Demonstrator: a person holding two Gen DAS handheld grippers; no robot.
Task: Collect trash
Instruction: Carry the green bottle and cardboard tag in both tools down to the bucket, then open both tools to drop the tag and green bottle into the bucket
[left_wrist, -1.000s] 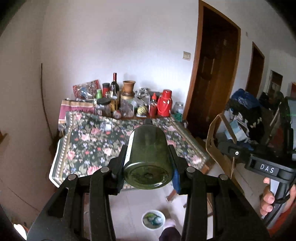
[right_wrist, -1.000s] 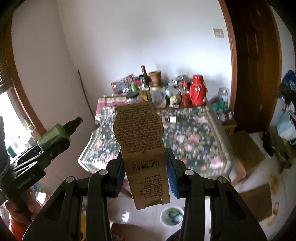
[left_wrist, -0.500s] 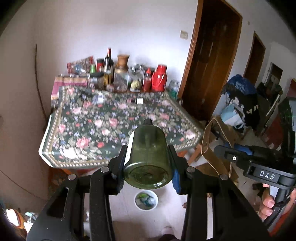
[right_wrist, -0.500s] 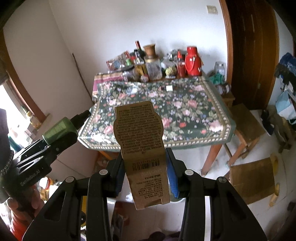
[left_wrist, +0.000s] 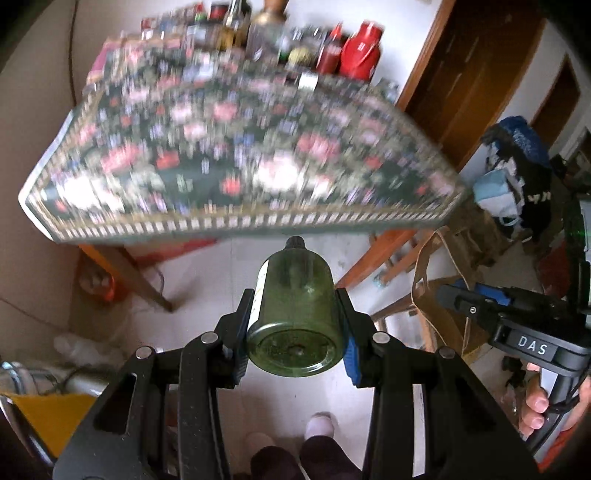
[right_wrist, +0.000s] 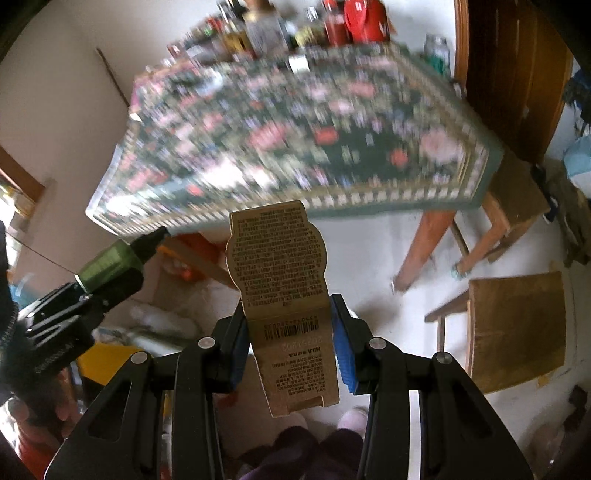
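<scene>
A dark green translucent bottle (left_wrist: 293, 314) sits at the centre of the left wrist view, its round base toward the camera and its black cap pointing away and down toward the pale floor. A flat brown cardboard package (right_wrist: 286, 302), printed with dense text and a barcode, stands upright at the centre of the right wrist view.

Both views are taken from the wrists, along the tongs, tilted steeply down toward the floor (left_wrist: 207, 288). The blurred floral desk (left_wrist: 236, 155) fills the upper half of each. The right tongs (left_wrist: 448, 295) are seen at the left view's right edge; the left tongs (right_wrist: 110, 280) at the right view's left edge.
</scene>
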